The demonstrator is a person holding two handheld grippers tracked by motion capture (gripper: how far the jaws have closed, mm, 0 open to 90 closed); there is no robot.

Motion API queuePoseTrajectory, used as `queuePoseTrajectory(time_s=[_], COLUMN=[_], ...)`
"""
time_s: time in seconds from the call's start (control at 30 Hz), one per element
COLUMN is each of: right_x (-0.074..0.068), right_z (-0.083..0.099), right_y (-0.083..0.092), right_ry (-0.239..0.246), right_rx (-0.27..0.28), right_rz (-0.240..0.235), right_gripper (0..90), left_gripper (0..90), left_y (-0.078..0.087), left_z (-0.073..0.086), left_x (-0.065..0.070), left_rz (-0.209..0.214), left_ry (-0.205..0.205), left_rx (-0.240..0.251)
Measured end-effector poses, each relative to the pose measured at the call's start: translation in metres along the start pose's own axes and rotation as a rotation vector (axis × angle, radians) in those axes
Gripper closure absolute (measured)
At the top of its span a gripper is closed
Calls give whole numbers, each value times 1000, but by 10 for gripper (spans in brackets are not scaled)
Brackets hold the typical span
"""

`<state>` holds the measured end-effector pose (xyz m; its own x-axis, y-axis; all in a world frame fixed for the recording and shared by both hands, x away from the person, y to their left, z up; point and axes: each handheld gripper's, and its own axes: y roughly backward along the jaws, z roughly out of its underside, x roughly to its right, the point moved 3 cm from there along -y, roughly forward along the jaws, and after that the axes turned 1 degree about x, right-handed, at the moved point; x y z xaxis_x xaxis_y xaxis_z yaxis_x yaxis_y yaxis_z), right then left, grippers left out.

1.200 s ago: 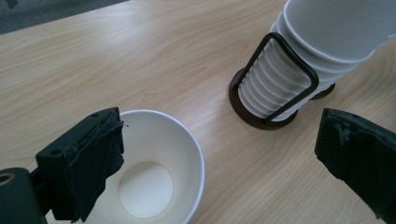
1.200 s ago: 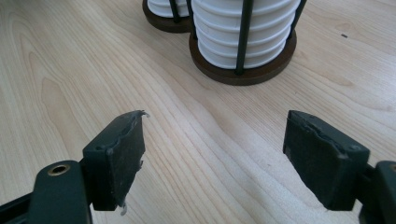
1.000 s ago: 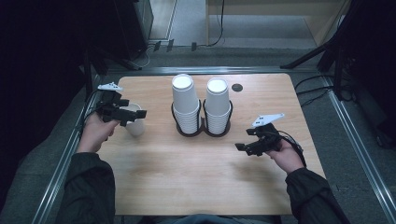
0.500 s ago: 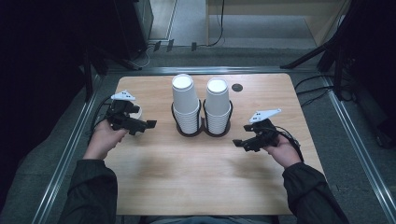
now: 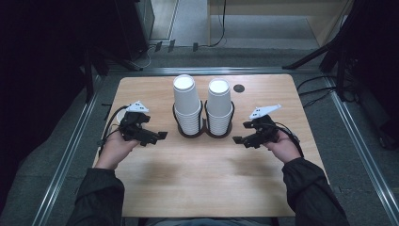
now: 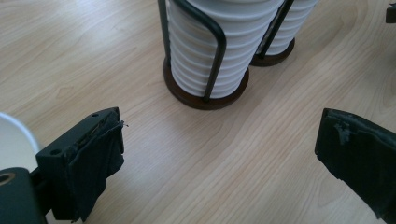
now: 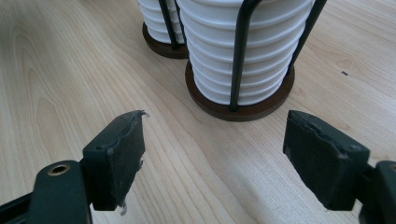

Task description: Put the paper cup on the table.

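Note:
Two tall stacks of white paper cups stand mid-table in dark wire holders with round bases: the left stack and the right stack. My left gripper hovers low over the wood just left of the left stack, jaws wide apart, nothing between them. A single white cup stands behind that gripper near the table's left edge. My right gripper points at the right stack's base from the right, open and empty.
The wooden table has bare wood in front of the stacks. A small black round grommet sits at the back right. Metal rails run along the floor on both sides of the table. Cables trail from each gripper.
My left gripper has moved right and a little down, away from the single white cup toward the left stack. The right gripper has hardly shifted.

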<state>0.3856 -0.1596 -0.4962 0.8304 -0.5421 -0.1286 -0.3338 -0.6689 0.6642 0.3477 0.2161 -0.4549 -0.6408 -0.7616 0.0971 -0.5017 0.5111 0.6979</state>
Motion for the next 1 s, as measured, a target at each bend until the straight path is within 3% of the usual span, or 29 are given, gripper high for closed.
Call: queuePoseTrajectory(time_s=[0.13,0.37,0.53,1.0], right_x=[-1,-1,-2,-10], right_z=[0,1,2,8], right_y=[-1,0,0,0], right_ry=[8,8,14,24], right_rx=[-2,-3,-4,-19], right_rz=[-2,1,1,-3], right_gripper=[207,206,206,206], left_gripper=[15,15,15,15], left_y=[-8,-22,-34,-65], left_z=[0,2,4,3], left_x=[6,18,28,57], left_rz=[-11,8,-17,69], left_ry=[-7,-23,-39,-54], left_rx=[11,7,37,-2])
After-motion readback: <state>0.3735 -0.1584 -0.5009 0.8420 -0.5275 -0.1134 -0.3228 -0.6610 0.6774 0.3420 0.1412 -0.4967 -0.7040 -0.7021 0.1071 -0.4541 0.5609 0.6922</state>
